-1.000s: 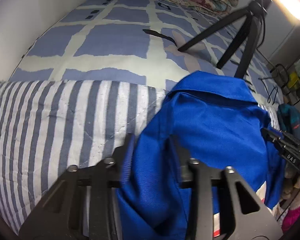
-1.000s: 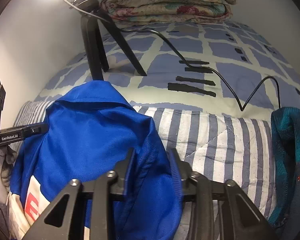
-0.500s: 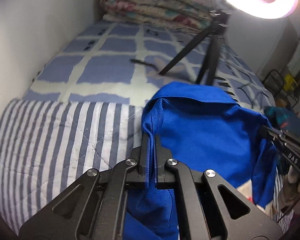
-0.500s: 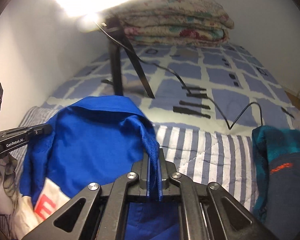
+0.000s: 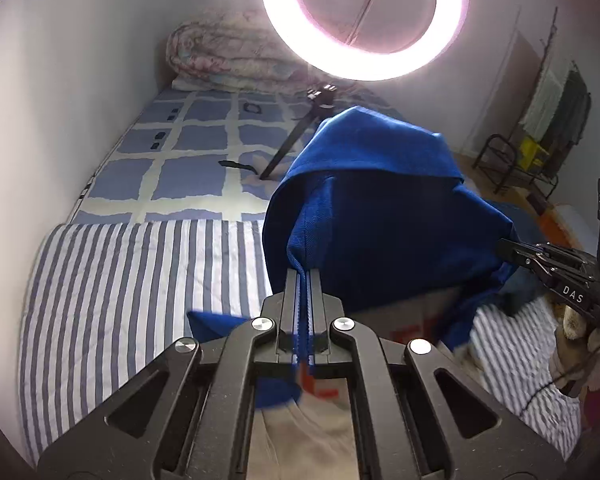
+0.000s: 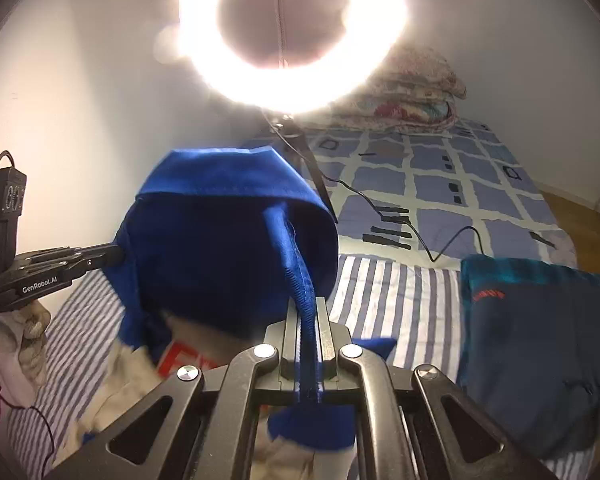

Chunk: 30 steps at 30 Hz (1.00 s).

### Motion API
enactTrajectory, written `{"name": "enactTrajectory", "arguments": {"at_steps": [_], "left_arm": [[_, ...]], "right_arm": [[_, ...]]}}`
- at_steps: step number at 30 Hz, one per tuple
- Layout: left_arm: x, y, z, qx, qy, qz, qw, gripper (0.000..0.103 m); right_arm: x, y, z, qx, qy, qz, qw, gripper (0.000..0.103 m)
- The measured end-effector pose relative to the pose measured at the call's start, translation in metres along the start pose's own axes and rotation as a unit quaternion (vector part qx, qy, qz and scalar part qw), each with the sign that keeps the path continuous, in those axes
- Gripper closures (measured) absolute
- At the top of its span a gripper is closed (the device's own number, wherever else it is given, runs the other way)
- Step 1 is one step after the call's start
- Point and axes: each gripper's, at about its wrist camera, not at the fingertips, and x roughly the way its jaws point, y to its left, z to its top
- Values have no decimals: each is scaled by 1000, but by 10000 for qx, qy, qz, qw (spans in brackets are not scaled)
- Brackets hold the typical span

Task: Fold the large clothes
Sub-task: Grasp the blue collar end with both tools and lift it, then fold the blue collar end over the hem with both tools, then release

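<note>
Two grippers clamped | left gripper point(image 5: 303, 276) and right gripper point(image 6: 309, 304) have closed on blue garment point(image 5: 380, 216) edges since a second ago | garment now lifted above striped quilt point(image 5: 140, 280) | grasp secured, ready to spread for folding

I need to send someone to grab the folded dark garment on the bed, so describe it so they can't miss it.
Start at the bed with its blue checked sheet, then come to the striped quilt at the near end. The folded dark garment lies on the quilt's right side, navy with a teal upper edge and a small red logo, unlike the bright blue garment held up beside it.
</note>
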Motion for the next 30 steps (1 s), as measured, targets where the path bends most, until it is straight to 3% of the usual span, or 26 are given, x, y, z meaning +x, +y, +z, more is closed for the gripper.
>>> {"name": "enactTrajectory", "arguments": {"at_steps": [11,16,19,25,28,30], "left_arm": [[-113,-38,-90,273,-78,-123,9995,103],[-143,-51,-144,273,13,-282,9992,103],[-153,-56,-181,305,174,-300,9989,103],[-145,-54,-253,499,626,4,9968,103],[-137,-51,-285,590,990,97,9933,103],[-146,-48,-300,595,986,172,9932,103]], "right_arm": [[-114,40,-75,91,-113,393,9991,101],[-154,60,-132,35,-61,441,9990,101],[-165,66,-167,56,62,450,9990,101],[-168,77,-244,65,504,320,9982,101],[-160,80,-268,32,745,186,9970,101],[-156,83,-277,-142,884,19,9960,99]]}}
